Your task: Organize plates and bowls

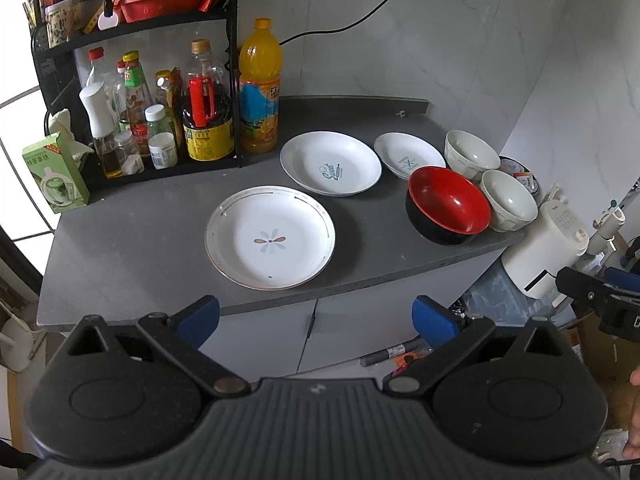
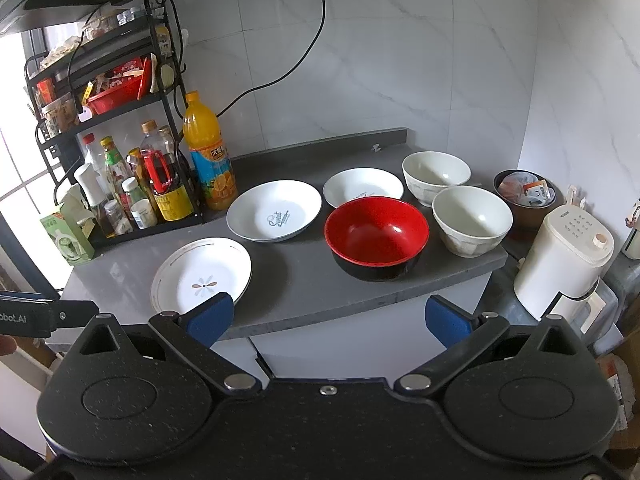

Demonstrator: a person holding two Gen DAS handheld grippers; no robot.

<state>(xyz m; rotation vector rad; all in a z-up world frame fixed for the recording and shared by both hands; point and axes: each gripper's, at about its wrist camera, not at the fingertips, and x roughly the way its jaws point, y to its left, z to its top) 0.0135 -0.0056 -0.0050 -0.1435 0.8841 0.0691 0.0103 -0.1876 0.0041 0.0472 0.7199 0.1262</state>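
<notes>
We find both tools held back from the grey counter (image 1: 152,224), short of its front edge. The left gripper (image 1: 316,318) stands spread wide with nothing between its blue pads (image 1: 200,318); the right gripper (image 2: 328,318) is likewise released and empty.

The crockery lies unsorted across the middle of both views. In the left wrist view the flower plate (image 1: 270,238) sits at centre, nearest the front edge. Above and right of it lies the large printed plate (image 1: 330,162), then the small printed plate (image 1: 408,154), just beside it. The red bowl (image 1: 448,204) stands at centre right and hides part of the small plate's rim. Two white bowls occupy the right end: the rear white bowl (image 1: 472,154) and the front white bowl (image 1: 508,200), close to the counter's right edge.

We judge that no piece has been stacked yet and the step in hand is the first pick. The flower plate is the nearest piece to the left tool; its shallow rim calls for a low, near-level approach, with one pad under the lip and one over. We advise lifting clear before carrying it over the printed plates. Contact with the orange juice bottle (image 1: 260,88) and the bottle rack (image 1: 160,120) at upper left should be avoided. The front white bowl needs care because of the edge beside it.
</notes>
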